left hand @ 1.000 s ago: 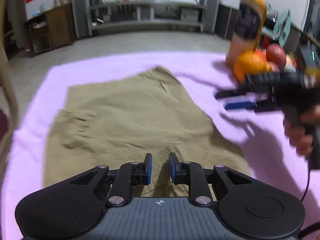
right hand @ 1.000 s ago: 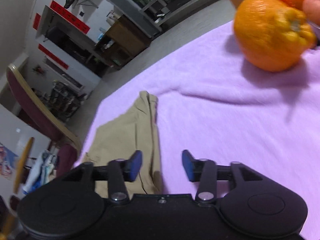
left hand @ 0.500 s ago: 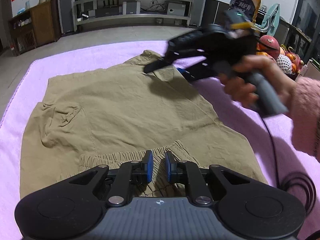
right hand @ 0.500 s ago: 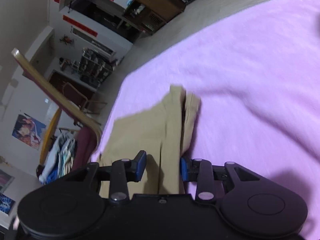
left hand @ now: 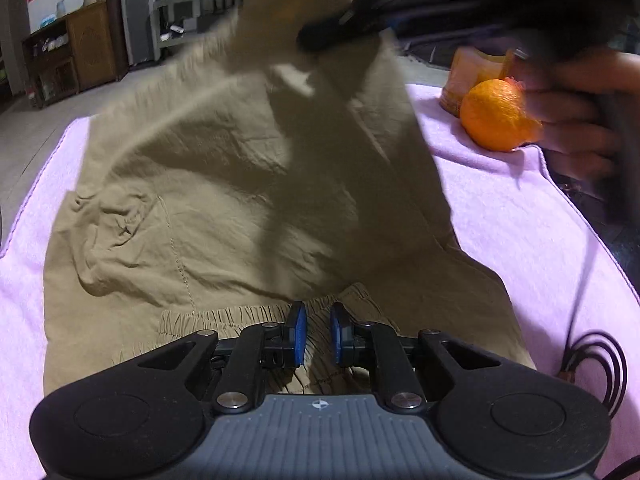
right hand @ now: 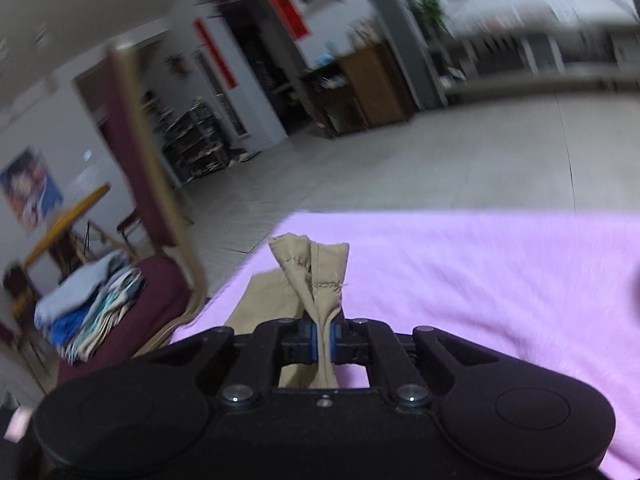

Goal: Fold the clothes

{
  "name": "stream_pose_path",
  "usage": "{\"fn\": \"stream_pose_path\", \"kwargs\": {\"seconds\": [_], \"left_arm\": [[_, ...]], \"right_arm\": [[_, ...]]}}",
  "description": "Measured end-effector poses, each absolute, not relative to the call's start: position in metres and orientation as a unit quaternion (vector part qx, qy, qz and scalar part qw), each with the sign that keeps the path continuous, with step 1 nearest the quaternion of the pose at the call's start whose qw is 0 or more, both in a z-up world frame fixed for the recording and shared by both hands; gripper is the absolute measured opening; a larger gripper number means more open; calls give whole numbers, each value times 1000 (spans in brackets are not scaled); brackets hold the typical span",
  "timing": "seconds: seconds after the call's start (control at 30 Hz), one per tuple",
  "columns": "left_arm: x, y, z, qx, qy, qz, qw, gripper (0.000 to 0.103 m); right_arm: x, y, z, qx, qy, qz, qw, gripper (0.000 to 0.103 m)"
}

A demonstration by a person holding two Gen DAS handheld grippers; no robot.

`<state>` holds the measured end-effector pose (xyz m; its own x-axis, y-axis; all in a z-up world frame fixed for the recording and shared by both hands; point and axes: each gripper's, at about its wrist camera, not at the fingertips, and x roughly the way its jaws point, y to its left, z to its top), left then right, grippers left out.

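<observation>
- Two tools share the work: the right hand-held gripper (right hand: 325,338) is clamped on the hem of the khaki shorts (left hand: 240,184), raising that end so it can fold over.
- Left hand-held gripper (left hand: 317,334), jaws narrow, sits at the waistband; a pinch is uncertain.
- Shorts lie on the purple-covered bench (left hand: 520,232), an orange (left hand: 494,114) nearby.

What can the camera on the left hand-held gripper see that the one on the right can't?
Only the left wrist view shows the khaki shorts spread wide with their elastic waistband between the narrowly parted fingers of the left hand-held gripper, plus an orange and the person's right hand. Only the right wrist view shows the right hand-held gripper shut on a bunched hem, a maroon chair and piled laundry. Both show the shorts and the pink blanket.
</observation>
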<state>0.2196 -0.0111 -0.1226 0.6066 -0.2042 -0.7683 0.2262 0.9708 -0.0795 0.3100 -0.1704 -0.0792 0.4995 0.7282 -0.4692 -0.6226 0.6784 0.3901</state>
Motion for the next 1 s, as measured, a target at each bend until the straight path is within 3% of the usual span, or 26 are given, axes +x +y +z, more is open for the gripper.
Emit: {"fn": "stream_pose_path", "kwargs": {"seconds": [0.13,0.3,0.4,0.63,0.7,0.77,0.83,1.0], "left_arm": [[199,8,-95,-38,419,-95,902,13],[100,51,-52,-73,392,-103,911,13],[45,65,-50,-82,409,-103,903,20],[-33,82,-66,-88,453,-74,884,22],[-38,87,-70,-101,455,-64,882,24],[-34,93,-68,-120,446,-54,885,29],[-32,100,-63,-134,433,-37,891,33],[-17,126,-49,-177,384,8,906,40]], "right_arm": [[249,-164,-49,6,274,404,873,5],[174,-160,-38,-69,253,434,862,5],[126,-156,-53,-129,257,454,843,6],[36,-162,-119,-306,321,423,790,16],[27,-175,-116,-291,333,403,801,21],[25,-194,-104,-235,341,385,824,32],[28,-213,-90,-150,350,365,849,51],[53,-242,-78,109,389,336,851,62]]}}
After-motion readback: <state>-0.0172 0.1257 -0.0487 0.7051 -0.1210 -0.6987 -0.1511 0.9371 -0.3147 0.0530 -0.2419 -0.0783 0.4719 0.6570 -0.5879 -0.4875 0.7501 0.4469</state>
